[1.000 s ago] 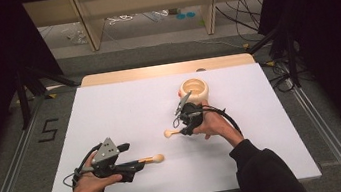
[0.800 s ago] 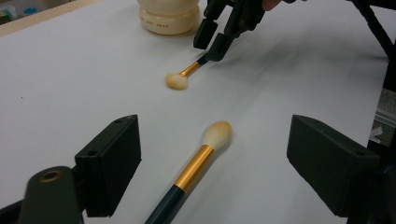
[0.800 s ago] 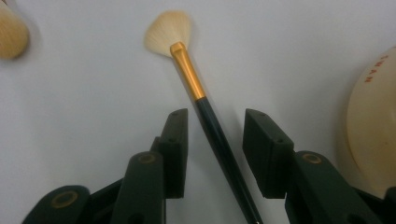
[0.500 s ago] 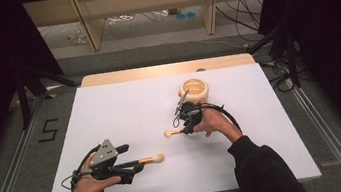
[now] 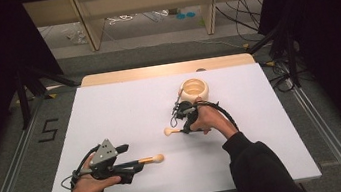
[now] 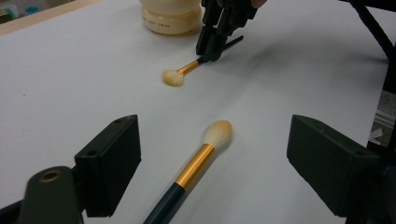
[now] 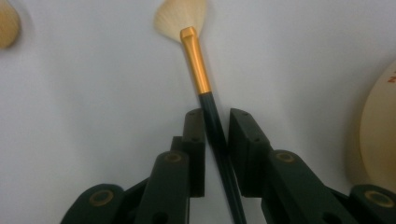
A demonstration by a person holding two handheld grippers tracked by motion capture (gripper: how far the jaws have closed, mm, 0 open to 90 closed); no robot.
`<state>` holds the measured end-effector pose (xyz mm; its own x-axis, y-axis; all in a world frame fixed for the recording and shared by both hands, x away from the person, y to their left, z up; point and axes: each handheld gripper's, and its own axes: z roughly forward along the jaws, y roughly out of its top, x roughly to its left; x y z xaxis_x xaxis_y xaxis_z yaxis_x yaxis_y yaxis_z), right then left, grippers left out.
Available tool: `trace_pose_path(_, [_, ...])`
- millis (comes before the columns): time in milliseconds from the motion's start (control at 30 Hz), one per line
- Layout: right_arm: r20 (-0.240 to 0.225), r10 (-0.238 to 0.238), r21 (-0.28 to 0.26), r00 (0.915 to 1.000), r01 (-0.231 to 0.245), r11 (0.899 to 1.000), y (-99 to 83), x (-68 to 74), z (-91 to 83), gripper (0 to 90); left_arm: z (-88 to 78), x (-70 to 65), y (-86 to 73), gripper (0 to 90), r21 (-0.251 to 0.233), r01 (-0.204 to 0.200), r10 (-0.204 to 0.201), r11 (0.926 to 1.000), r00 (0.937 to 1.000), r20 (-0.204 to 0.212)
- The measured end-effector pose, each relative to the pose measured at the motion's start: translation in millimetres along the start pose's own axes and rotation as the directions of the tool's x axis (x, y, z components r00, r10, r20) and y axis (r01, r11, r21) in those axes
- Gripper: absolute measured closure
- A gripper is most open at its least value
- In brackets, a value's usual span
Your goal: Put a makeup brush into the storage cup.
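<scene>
A fan brush with a gold ferrule and dark handle lies on the white table. My right gripper points down at it; its jaws have just been closing and now pinch the handle. In the high view that gripper sits mid-table, the fan brush's pale head to its left. A rounder powder brush lies flat between the wide-open jaws of my left gripper, touching neither pad. From above, the left gripper rests near the front left, the powder brush sticking out to its right.
A cream round pot stands just behind the right gripper, seen too in the left gripper view as the pot. A wooden strip borders the table's far edge. Cables and shelf legs lie on the floor beyond.
The right gripper's jaws have drawn in around the fan brush's handle, with the hand barely shifting. The left hand and the powder brush have stayed where they were.
</scene>
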<state>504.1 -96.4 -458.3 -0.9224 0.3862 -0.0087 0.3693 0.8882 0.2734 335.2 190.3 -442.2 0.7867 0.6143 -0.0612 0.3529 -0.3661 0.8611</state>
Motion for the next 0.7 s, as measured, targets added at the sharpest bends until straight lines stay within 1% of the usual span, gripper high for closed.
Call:
trace_pose_path(33, [-0.007, -0.012, 0.013, 0.9999, 0.012, 1.0, 1.4, -2.2, -0.3, 79.0, 0.1, 0.2, 0.0, 17.3, 0.001, 0.001, -0.001, 1.0, 1.0, 0.002])
trace_pose_path(67, [-0.007, -0.012, 0.013, 0.9999, 0.012, 1.0, 1.4, -2.2, -0.3, 79.0, 0.2, 0.3, 0.1, 17.3, 0.001, 0.001, -0.001, 1.0, 1.0, 0.001])
trace_pose_path(167, [-0.008, -0.003, 0.039, 1.0, 0.003, 0.999, 4.9, -1.4, -0.1, 79.3, 0.1, 0.2, 0.1, 17.3, 0.001, 0.001, -0.001, 1.0, 1.0, 0.003])
trace_pose_path(200, [-0.004, -0.013, 0.045, 0.9999, 0.013, 0.999, 6.1, -1.7, 0.3, 79.4, 0.0, 0.3, 0.2, 17.3, 0.001, 0.001, -0.001, 1.0, 1.0, 0.002])
trace_pose_path(267, [-0.008, -0.007, 0.06, 0.9999, 0.008, 0.998, 8.1, -1.6, 0.4, 79.5, -0.2, 0.0, 0.3, 17.3, 0.001, 0.006, -0.006, 1.0, 1.0, -0.004])
trace_pose_path(300, [-0.006, 0.001, 0.062, 1.0, 0.0, 0.998, 8.8, -1.6, 0.7, 79.5, -0.4, 0.0, 0.3, 17.3, 0.001, 0.006, -0.006, 1.0, 1.0, -0.003])
trace_pose_path(333, [-0.007, -0.007, 0.062, 0.9999, 0.008, 0.998, 9.0, -2.6, 0.9, 79.6, -0.5, 0.0, 0.2, 17.3, 0.001, 0.006, -0.006, 1.0, 1.0, -0.003])
trace_pose_path(400, [-0.01, 0.008, 0.069, 0.9999, -0.007, 0.998, 9.8, -2.5, 0.8, 79.8, -0.7, 0.0, 0.5, 17.3, 0.002, 0.004, -0.004, 1.0, 1.0, -0.003])
trace_pose_path(433, [-0.01, 0.008, 0.069, 0.9999, -0.007, 0.998, 9.8, -2.5, 0.8, 79.8, -0.7, 0.0, 0.8, 17.3, 0.001, 0.003, -0.003, 1.0, 1.0, -0.004])
trace_pose_path(467, [-0.01, -0.023, 0.06, 0.9997, 0.023, 0.998, 9.4, -5.6, 2.0, 80.0, -0.7, 0.2, 1.0, 17.3, 0.001, -0.003, 0.003, 1.0, 1.0, -0.004])
trace_pose_path(500, [-0.01, -0.023, 0.06, 0.9997, 0.023, 0.998, 9.4, -5.6, 2.0, 80.0, -0.7, 0.2, 1.1, 17.3, 0.003, -0.005, 0.005, 1.0, 1.0, -0.003])
trace_pose_path(533, [-0.012, -0.015, 0.064, 0.9998, 0.016, 0.998, 9.6, -5.8, 1.9, 80.2, -0.7, -0.4, 1.0, 17.3, 0.005, 0.001, -0.001, 1.0, 1.0, -0.004])
trace_pose_path(600, [-0.01, -0.022, 0.068, 0.9997, 0.022, 0.997, 10.6, -6.0, 2.0, 80.7, -0.6, 0.0, 1.2, 17.3, 0.005, -0.003, 0.003, 1.0, 1.0, -0.001])
trace_pose_path(633, [-0.013, 0.001, 0.094, 0.9999, 0.0, 0.996, 13.0, -4.2, 1.2, 81.2, -0.7, 0.1, 1.3, 17.3, 0.004, -0.004, 0.004, 1.0, 1.0, -0.001])
trace_pose_path(667, [-0.013, 0.001, 0.094, 0.9999, 0.0, 0.996, 13.0, -4.2, 1.2, 81.2, -0.6, 0.0, 1.4, 17.3, 0.003, -0.002, 0.002, 1.0, 1.0, -0.002])
trace_pose_path(700, [-0.012, -0.024, 0.094, 0.9996, 0.025, 0.995, 13.2, -5.8, 1.9, 81.4, -0.7, -0.1, 1.4, 17.3, 0.003, -0.001, 0.001, 1.0, 1.0, -0.001])
